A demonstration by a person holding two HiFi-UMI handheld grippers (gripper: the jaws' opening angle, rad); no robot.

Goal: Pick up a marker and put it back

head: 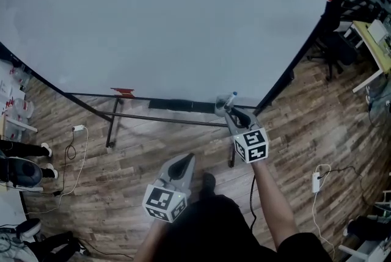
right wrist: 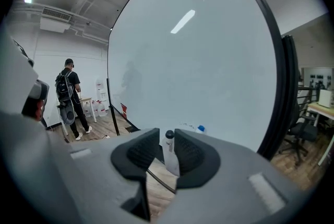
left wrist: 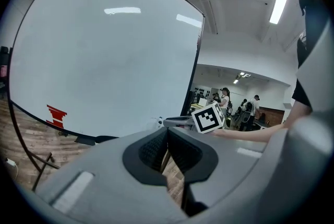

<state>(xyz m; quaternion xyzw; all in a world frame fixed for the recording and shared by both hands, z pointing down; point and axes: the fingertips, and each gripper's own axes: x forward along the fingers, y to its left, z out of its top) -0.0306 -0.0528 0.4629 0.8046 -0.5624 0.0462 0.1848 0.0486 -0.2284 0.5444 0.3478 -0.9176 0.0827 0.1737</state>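
A marker [right wrist: 168, 155] with a white body and black cap stands upright between the pads of my right gripper [right wrist: 167, 137], which is shut on it. In the head view that gripper [head: 230, 111] is at the right end of the whiteboard's tray [head: 153, 99]. Just beyond it lies a blue-capped marker [head: 231, 96], also seen on the tray as the blue-capped marker [right wrist: 201, 128]. My left gripper [head: 185, 160] hangs lower and to the left, away from the board, over the floor. Its jaws [left wrist: 167, 137] are shut with nothing in them.
The big whiteboard [head: 183, 22] fills the front. A red item [head: 123, 92] and a black eraser [head: 174, 105] lie on the tray. Stand legs [head: 111, 126], a floor cable [head: 77, 128] and a power strip [head: 316, 181] are below. A chair [head: 333, 47] stands right; a person [right wrist: 70, 97] stands left.
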